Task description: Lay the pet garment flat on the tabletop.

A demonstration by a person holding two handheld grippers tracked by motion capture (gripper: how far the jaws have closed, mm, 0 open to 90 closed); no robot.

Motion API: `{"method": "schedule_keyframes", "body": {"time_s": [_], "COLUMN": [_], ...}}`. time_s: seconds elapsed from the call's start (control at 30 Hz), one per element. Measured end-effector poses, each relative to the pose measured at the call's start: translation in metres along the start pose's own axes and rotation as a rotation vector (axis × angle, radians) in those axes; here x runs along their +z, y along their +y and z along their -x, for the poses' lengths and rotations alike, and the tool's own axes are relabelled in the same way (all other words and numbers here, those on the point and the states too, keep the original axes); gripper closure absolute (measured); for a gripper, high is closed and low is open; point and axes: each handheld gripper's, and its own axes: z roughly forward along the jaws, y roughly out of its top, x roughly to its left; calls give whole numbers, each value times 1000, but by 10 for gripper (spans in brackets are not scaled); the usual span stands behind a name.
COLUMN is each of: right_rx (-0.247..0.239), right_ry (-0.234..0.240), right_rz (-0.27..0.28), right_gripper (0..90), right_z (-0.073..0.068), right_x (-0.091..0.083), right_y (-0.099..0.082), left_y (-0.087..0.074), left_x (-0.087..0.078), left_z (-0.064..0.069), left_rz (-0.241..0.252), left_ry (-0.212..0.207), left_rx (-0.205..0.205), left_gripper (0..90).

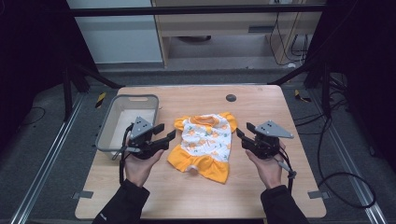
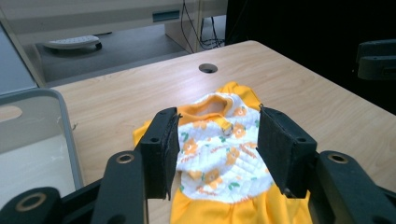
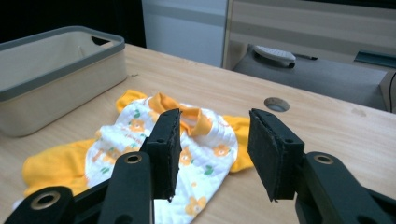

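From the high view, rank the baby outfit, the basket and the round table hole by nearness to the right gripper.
From the right gripper:
1. Baby outfit, just beside it at table centre.
2. Table hole, farther back near the far edge.
3. Basket, across the table on the left.

Your table is lit from above with soft, even light, so the wood looks bright and warm. All around it the room is dark, almost black at the left and right edges of the high view. Shadows are faint; you can see just a small soft one under the yellow dress. No strong glare shows on the wood. The high view is a little grainy and soft. In your two gripper views, the black jaws up close look slightly fuzzy, and the far background is blurry. The straight table edges bend a bit near the picture sides.
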Motion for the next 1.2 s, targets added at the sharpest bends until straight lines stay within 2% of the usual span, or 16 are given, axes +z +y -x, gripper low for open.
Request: {"method": "schedule_keyframes", "body": {"time_s": [0.3, 0.37, 0.5, 0.67, 0.87, 1.07, 1.2], "right_rx": [10, -9, -6, -8, -11, -9, -17], "right_ry": [69, 78, 96, 111, 148, 197, 213], "right_rz": [-45, -59, -83, -108, -170, -222, -251], "right_gripper": [499, 488, 474, 485, 511, 522, 524], "right_z": [-6, -9, -11, -12, -17, -26, -32], "right_x": [-17, -19, -22, -23, -20, -10, -3], "right_y": [-15, -19, -31, -47, -64, -79, -85], "left_y": [-27, -34, -50, -63, -75, -85, -89], "left_x": [-12, -13, -12, -4, 9, 24, 36], "left_z": [8, 10, 13, 13, 14, 14, 12], "left_rz": [-47, -63, -93, -136, -183, -231, -262], "left_ry": [-7, -10, -24, -24, -6, 14, 25], "left_rx": [44, 60, 64, 57, 69, 87, 86], "left_gripper": [496, 501, 506, 511, 510, 508, 506]}}
